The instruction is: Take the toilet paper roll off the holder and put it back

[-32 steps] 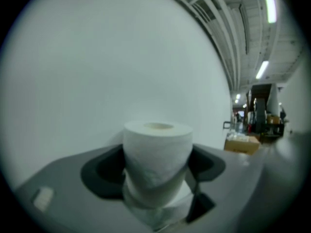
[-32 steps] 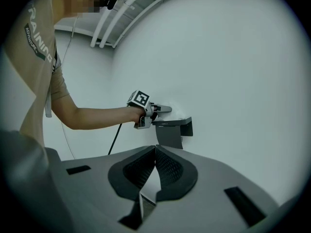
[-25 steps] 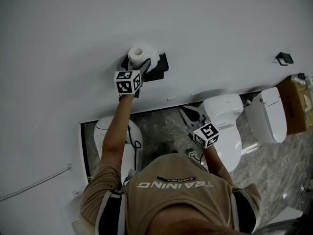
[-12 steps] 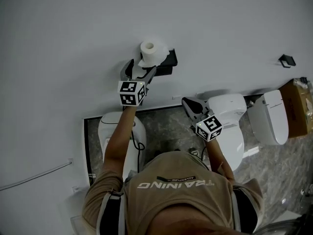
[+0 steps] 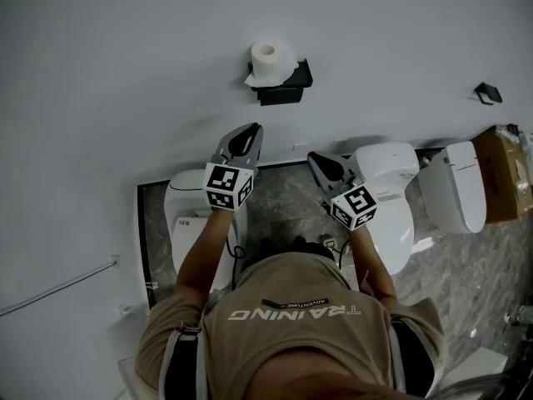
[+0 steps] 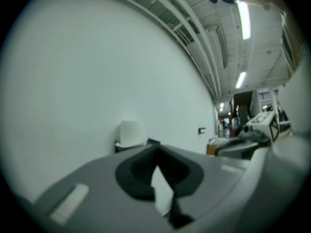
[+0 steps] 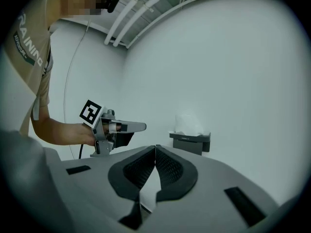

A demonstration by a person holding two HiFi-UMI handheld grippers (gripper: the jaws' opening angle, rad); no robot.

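The white toilet paper roll [image 5: 270, 58] stands upright on the black wall holder [image 5: 290, 85], a loose sheet hanging at its left. My left gripper [image 5: 253, 130] is level, pulled back from the roll and well short of it. Its jaws have just been closing and now meet with nothing between them. The left gripper view has the roll [image 6: 131, 132] and holder [image 6: 152, 141] ahead, beyond the shut tips [image 6: 156, 148]. My right gripper [image 5: 314, 157] is shut and empty, to the right of the left one. In the right gripper view the roll [image 7: 188, 123] sits on the holder [image 7: 191, 141].
Two white toilets [image 5: 388, 192] [image 5: 455, 188] stand below the wall at right, with a cardboard box [image 5: 505, 175] beyond them. A small black hook [image 5: 488, 92] is on the wall. A white unit [image 5: 186, 215] sits under my left arm.
The left gripper drew back from the roll toward the person and its jaws went from wide open to shut. The roll stays on the holder. The right gripper shifted slightly.
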